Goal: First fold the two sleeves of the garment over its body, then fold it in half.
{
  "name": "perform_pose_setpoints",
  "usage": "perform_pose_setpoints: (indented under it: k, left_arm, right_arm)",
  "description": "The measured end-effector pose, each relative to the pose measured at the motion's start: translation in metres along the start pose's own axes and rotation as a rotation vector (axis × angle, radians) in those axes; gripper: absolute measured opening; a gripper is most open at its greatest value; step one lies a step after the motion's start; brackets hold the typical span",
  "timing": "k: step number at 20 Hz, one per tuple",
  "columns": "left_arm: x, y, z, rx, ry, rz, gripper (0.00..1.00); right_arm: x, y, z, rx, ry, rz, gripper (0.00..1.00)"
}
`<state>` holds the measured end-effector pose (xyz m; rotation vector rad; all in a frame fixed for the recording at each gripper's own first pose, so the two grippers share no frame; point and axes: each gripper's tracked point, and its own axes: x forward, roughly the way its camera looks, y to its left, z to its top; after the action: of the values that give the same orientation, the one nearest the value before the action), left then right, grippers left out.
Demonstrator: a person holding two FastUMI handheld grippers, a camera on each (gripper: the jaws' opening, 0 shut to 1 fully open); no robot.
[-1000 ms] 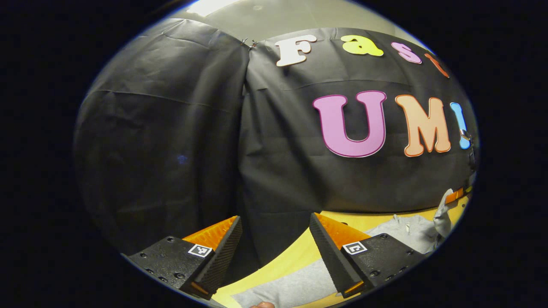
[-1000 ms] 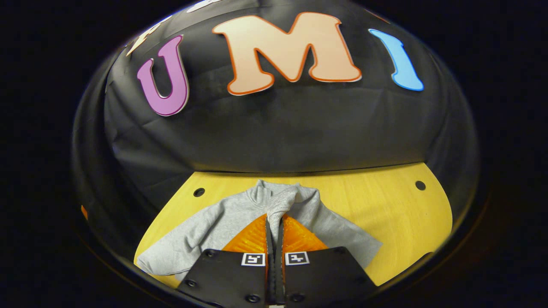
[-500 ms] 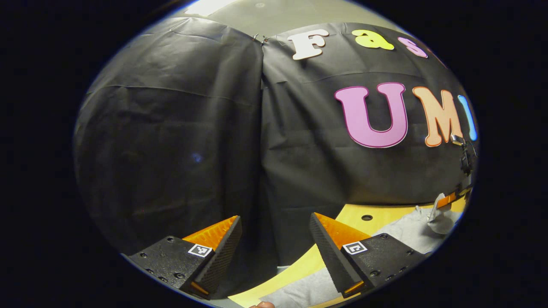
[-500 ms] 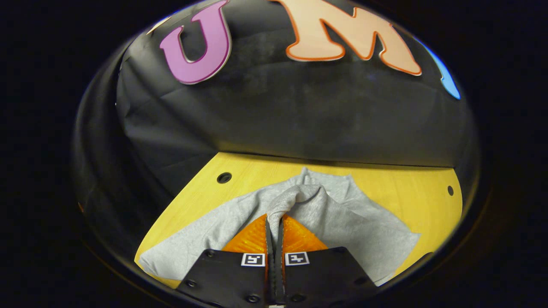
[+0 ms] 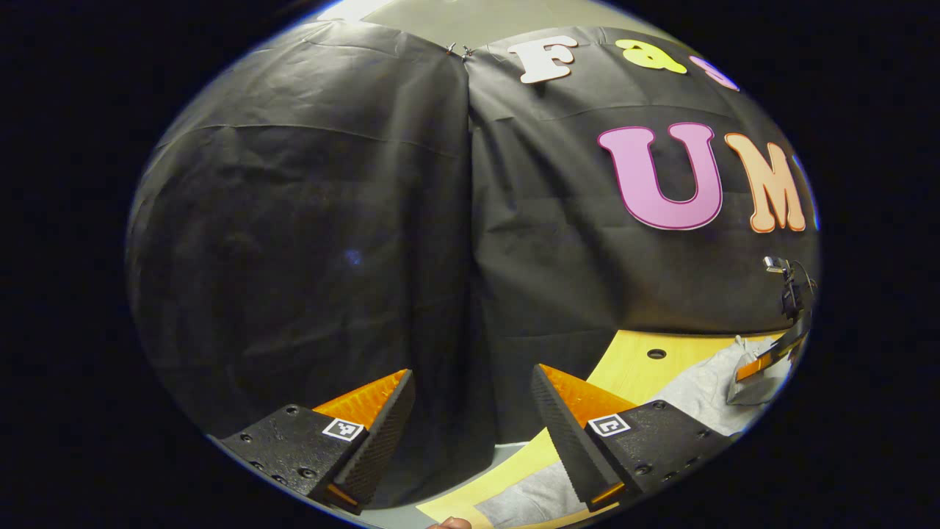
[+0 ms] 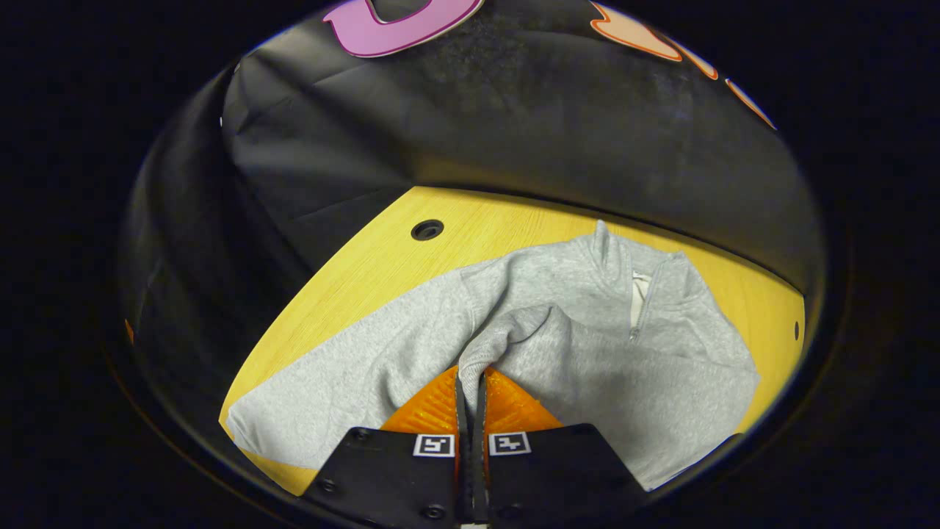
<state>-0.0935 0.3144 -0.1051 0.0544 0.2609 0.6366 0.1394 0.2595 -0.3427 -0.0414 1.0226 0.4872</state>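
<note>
Booth wall (image 5: 308,242): black cloth, creased, behind the tabletop in both views.
Tabletop (image 6: 382,272): yellow wood grain; in the right gripper view it runs from 8 o'clock to 3 o'clock, with a round hole (image 6: 427,230) near its far edge at 11 o'clock.
Garment (image 6: 587,345): grey zip-neck sweatshirt lying on the tabletop, collar toward the wall at 1 o'clock in the right gripper view, one sleeve stretched flat toward 8 o'clock. In the left gripper view it lies at 4 to 5 o'clock (image 5: 705,386).
Sleeve (image 6: 514,338): the other sleeve, lifted and bunched over the garment's body, its end nipped at the centre of the right gripper view.
Right gripper (image 6: 471,382): fingers pressed together on the sleeve's cuff, just above the garment's body. It also appears far off at 3 o'clock in the left gripper view (image 5: 767,360).
Left gripper (image 5: 470,411): fingers spread wide apart with nothing between them, raised beside the tabletop's edge, facing the booth wall.
</note>
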Motion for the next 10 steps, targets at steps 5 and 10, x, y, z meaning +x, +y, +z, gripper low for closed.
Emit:
perform_pose_setpoints:
  k: [5, 10]
  left_arm:
    - [0.003, -0.001, -0.01, -0.012, 0.023, -0.001, 0.95]
    - [-0.003, -0.014, -0.031, 0.009, 0.059, -0.028, 0.95]
  right_arm:
    - [-0.014, 0.007, 0.008, -0.026, -0.016, 0.097, 0.31]
    - [-0.039, -0.005, 0.016, -0.033, -0.112, 0.068, 0.96]
